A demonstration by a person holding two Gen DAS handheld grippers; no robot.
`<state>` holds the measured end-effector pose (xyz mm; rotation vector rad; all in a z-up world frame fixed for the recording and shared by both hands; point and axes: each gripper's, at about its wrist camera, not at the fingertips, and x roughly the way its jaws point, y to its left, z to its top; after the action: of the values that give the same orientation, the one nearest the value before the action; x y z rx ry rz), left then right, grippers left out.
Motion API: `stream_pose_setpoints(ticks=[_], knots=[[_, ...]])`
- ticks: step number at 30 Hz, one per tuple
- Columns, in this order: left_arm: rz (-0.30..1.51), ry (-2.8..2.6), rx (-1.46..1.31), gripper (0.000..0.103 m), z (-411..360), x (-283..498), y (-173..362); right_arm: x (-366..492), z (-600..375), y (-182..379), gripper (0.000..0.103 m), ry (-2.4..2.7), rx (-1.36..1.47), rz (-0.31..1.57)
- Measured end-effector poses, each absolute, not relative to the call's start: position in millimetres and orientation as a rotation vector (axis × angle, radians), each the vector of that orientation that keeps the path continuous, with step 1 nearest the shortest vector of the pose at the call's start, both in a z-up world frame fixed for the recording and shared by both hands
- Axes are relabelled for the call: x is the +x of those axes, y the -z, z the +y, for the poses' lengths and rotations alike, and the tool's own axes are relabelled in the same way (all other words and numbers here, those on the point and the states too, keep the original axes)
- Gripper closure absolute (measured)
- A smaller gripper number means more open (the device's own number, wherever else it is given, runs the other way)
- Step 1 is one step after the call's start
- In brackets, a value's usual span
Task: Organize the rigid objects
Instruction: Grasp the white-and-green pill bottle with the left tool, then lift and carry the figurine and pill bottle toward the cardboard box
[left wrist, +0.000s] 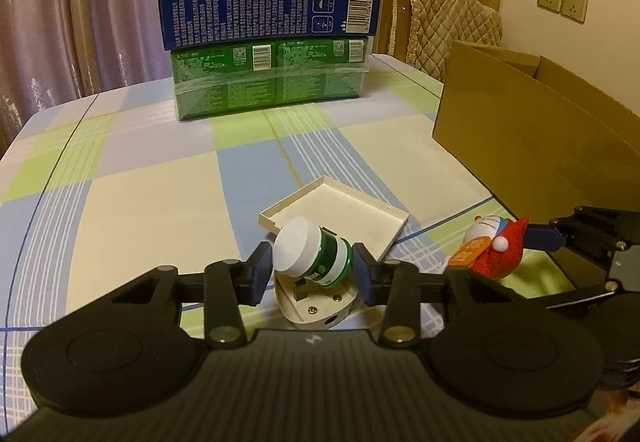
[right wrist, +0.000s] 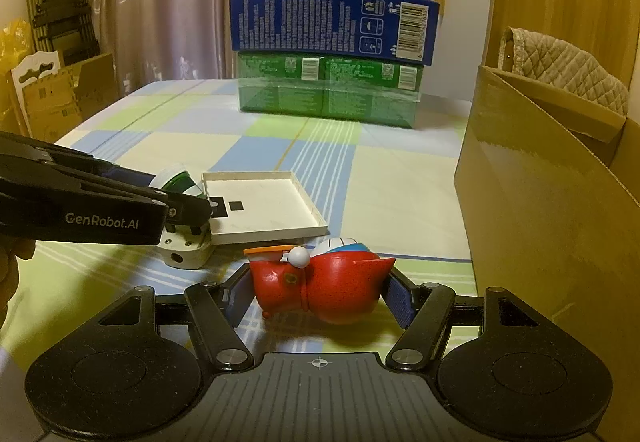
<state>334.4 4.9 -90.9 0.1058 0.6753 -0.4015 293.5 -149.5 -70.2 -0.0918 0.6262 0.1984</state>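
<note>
A small green bottle (left wrist: 316, 254) with a white cap lies on its side on top of a white plug adapter (left wrist: 316, 306). My left gripper (left wrist: 310, 274) is shut on it, one pad on the cap and the other on the base. In the right wrist view the bottle (right wrist: 178, 178) peeks out behind that gripper's fingers (right wrist: 188, 208). A red and white cartoon figurine (right wrist: 332, 282) lies on the checked tablecloth, and my right gripper (right wrist: 320, 302) is shut on it at both ends. The left wrist view shows the figurine (left wrist: 496, 254) to the right.
A shallow white box lid (left wrist: 340, 218) lies open side up just behind the bottle. A large open cardboard box (right wrist: 540, 202) stands at the right. Stacked green and blue cartons (left wrist: 272, 42) sit at the table's far side. A padded chair back (left wrist: 448, 26) is behind.
</note>
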Motion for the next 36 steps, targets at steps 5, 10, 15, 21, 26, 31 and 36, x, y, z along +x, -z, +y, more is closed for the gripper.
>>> stream_pose_setpoints(ticks=[5,10,15,21,26,31,36], knots=[[0.658,0.402,0.096,0.066,7.2,331.0,83.3,289.6,-148.2,64.5,0.039,-0.198,-0.09,0.62],[0.645,0.382,0.079,0.066,13.4,326.4,70.8,283.2,-144.8,54.3,0.039,-0.205,-0.098,0.614],[0.663,0.32,0.041,0.066,24.8,311.6,58.9,272.4,-139.2,38.5,0.039,-0.217,-0.102,0.604],[0.656,0.283,0.012,0.066,27.5,284.9,39.3,253.9,-139.7,9.4,0.039,-0.222,-0.099,0.578],[0.661,0.257,-0.03,0.066,28.3,253.6,19.3,229.4,-147.9,-19.2,0.039,-0.221,-0.089,0.553],[0.663,0.257,-0.053,0.066,19.7,218.6,-2.9,202.6,-162.7,-43.8,0.039,-0.203,-0.05,0.547],[0.663,0.267,-0.079,0.066,6.1,188.4,-22.9,179.2,-182.2,-63.4,0.039,-0.179,-0.026,0.544]])
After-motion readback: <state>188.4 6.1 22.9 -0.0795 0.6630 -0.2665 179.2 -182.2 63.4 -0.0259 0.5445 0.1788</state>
